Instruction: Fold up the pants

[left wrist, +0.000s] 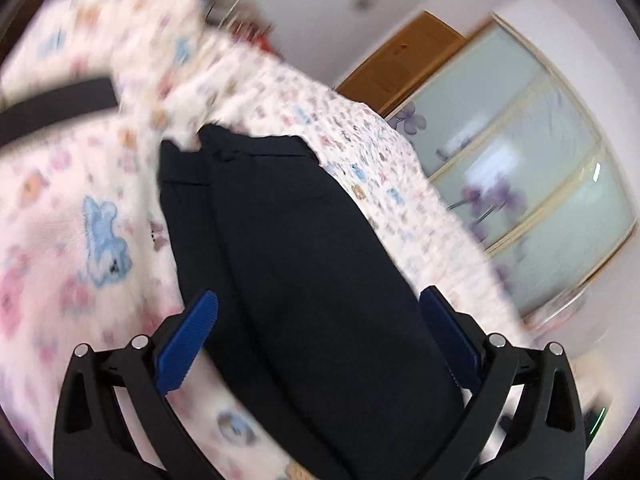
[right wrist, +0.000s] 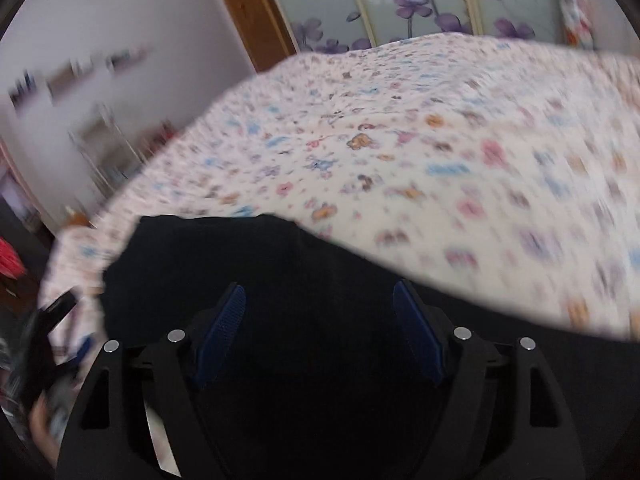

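Observation:
Dark navy pants point(left wrist: 280, 248) lie lengthwise on a bed with a cartoon-print sheet point(left wrist: 60, 208); the waistband is at the far end. My left gripper point(left wrist: 320, 304) is open, its blue pads either side of the near part of the pants, just above the cloth. In the right wrist view the pants point(right wrist: 208, 256) fill the lower frame. My right gripper point(right wrist: 320, 292) is open over them, with nothing between its pads. The left gripper point(right wrist: 44, 344) shows blurred at the lower left of that view. Both views are motion-blurred.
The patterned sheet point(right wrist: 420, 160) covers the whole bed. A wardrobe with frosted floral sliding doors point(left wrist: 520, 168) and a wooden door point(right wrist: 256, 12) stand beyond the bed. A metal rack point(right wrist: 108, 148) with clutter stands by the wall on the left.

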